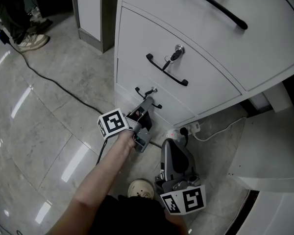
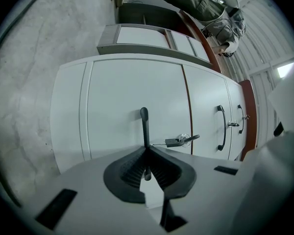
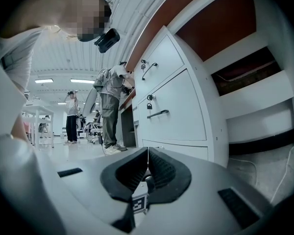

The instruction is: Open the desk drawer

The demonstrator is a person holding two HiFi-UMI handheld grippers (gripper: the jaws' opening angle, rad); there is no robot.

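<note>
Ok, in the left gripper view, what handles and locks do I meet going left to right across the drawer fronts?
bottom drawer handle, clamped in the left claw → key in that drawer's lock → middle drawer handle → top drawer handle

The white bottom drawer (image 1: 130,80) sits shut, flush with the one above. A key (image 2: 175,142) sticks from the lock (image 2: 185,138) beside its black bar handle (image 2: 144,121).

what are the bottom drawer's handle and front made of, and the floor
Drawer handle: probably black coated metal; slim bar, soft sheen.
Drawer front: smooth white, painted metal or laminate, unclear which.
Floor: polished stone-look tile; grey veining, glossy light streaks.
</note>
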